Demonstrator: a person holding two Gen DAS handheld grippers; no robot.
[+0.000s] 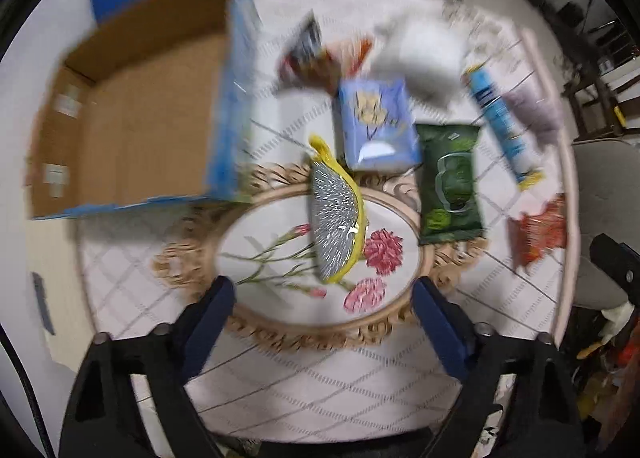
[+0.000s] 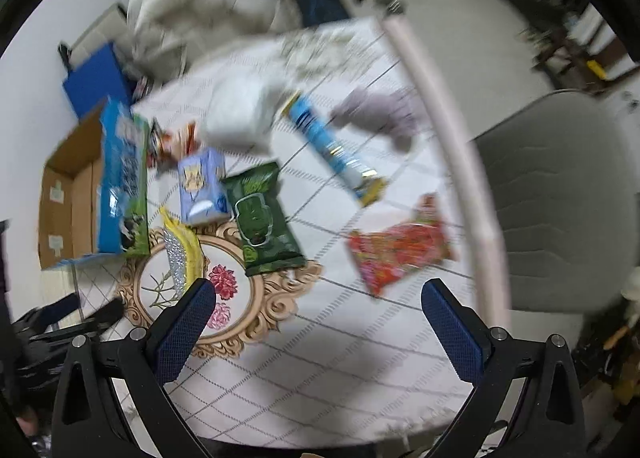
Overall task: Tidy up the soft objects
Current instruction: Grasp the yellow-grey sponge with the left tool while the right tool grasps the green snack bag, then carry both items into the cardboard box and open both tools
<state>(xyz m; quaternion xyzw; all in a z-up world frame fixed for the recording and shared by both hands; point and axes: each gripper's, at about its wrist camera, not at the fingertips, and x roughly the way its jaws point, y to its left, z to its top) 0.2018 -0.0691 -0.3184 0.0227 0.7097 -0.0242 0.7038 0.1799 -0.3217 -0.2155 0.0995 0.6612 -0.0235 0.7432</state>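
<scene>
Left wrist view looks down on the tabletop, covered in a quilted white cloth with a flower medallion, and the biggest thing on it is the open cardboard box at the left, which looks bare inside. So by my reading nothing has been sorted yet; every soft item lies loose on the cloth. Next in size come a blurred white pack, the green wipes pack, the blue tissue pack just beside it, a long blue tube, a red snack bag, a lilac cloth and a yellow-edged silver pouch lying over the medallion's rim. The left gripper hangs spread above the medallion, pinching nothing. In the right wrist view the right gripper is likewise spread and bare, above cloth between medallion and snack bag. A grey chair stands off the table's edge; nothing blocks the box mouth.
</scene>
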